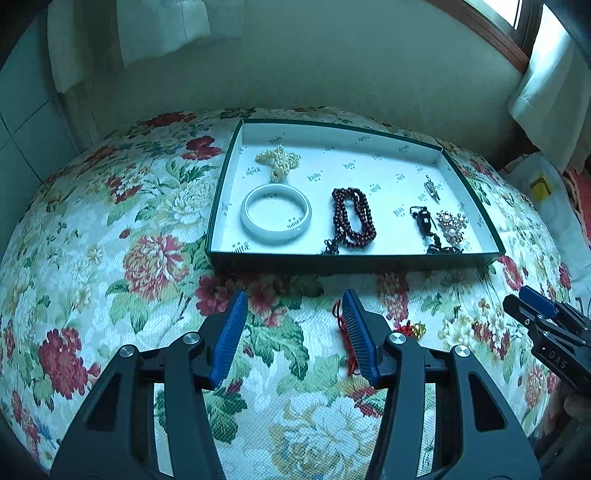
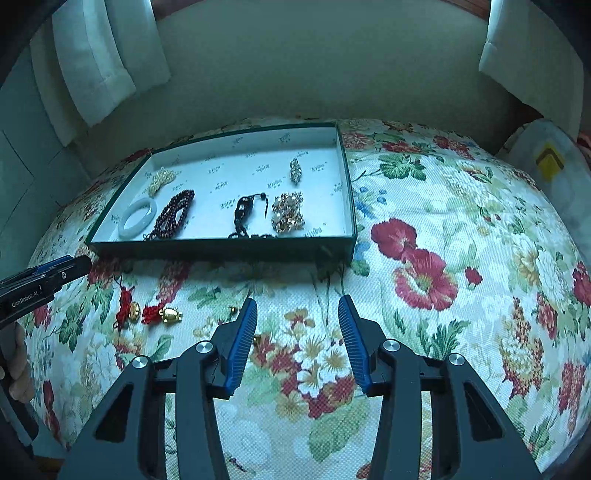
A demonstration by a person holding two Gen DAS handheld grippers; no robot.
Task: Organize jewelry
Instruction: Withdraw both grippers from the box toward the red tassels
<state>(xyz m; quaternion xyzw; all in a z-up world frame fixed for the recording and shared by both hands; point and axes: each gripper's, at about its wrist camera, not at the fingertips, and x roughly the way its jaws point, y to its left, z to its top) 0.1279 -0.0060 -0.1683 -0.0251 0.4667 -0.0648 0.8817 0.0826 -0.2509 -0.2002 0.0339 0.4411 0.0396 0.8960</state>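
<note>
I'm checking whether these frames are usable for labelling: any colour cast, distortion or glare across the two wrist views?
Left wrist view: blue-green cast, strong fisheye bending of the shallow green-walled box, blown-out window at top right, white jade-like bangle sharp. Right wrist view: same cast and dark corner vignetting, red tassel charms with gold beads on the floral cloth readable, no glare.

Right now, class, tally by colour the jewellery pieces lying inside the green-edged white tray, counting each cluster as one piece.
White or cream: 2 (cream pearl cluster, white stone bangle)
Dark red: 1 (dark red bead strand)
Black: 1 (black cord pendant)
Gold or silver: 2 (gold flower brooch cluster, small silver pin)
Total: 6
</note>
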